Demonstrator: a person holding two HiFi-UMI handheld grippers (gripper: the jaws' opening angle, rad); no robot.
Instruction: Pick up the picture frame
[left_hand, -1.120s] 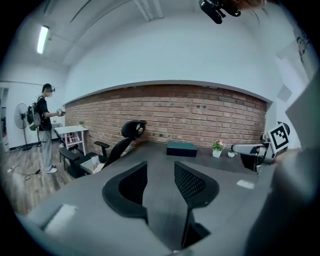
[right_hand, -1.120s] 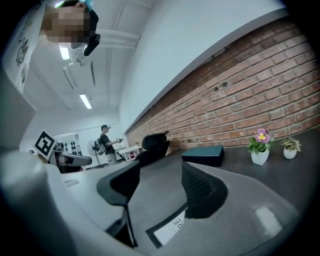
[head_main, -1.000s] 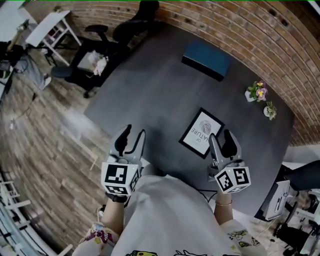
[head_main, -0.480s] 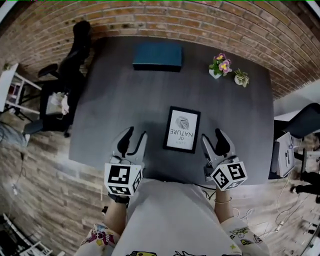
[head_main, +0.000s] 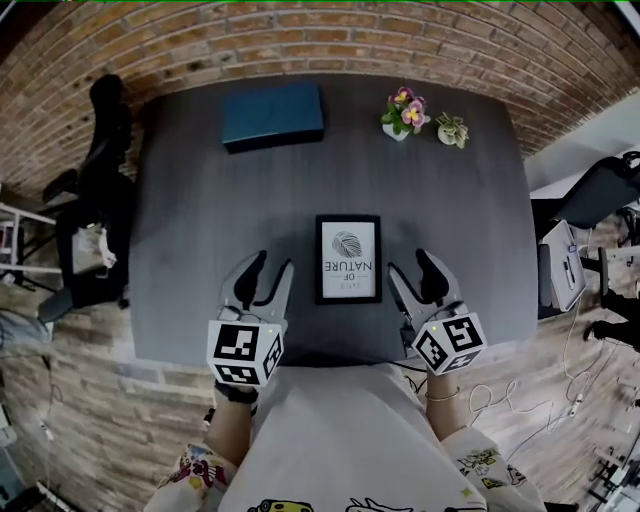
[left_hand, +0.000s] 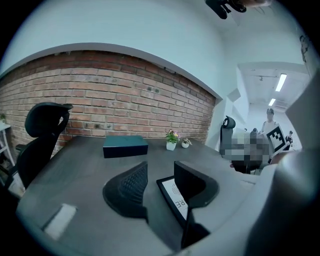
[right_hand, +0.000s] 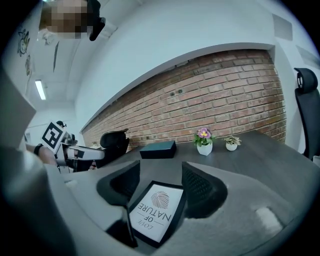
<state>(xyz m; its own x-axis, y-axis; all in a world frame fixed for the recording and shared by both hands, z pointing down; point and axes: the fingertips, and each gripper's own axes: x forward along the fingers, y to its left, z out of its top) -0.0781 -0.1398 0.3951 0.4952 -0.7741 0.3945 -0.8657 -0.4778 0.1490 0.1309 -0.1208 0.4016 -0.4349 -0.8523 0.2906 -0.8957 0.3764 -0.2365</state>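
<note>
A black picture frame (head_main: 348, 258) with a white print lies flat near the front of the dark table (head_main: 200, 200). My left gripper (head_main: 263, 275) hovers open just left of it, nothing between its jaws. On the other side my right gripper (head_main: 415, 272) is open too, empty, close to the frame's right edge. In the left gripper view the picture frame (left_hand: 171, 196) shows partly behind the right jaw of the left gripper (left_hand: 159, 176). The right gripper view has the picture frame (right_hand: 154, 211) lying below and between the jaws of the right gripper (right_hand: 161, 181).
A dark teal box (head_main: 272, 114) rests at the table's back left. Two small potted plants (head_main: 402, 111) (head_main: 452, 130) stand at the back right. A black office chair (head_main: 98, 190) is off the left side, a brick wall (head_main: 320, 35) behind, cables and equipment (head_main: 565, 280) to the right.
The head view has swung round to face the table squarely. The frame now lies straight between my two grippers, which have kept their open stance low in view.
</note>
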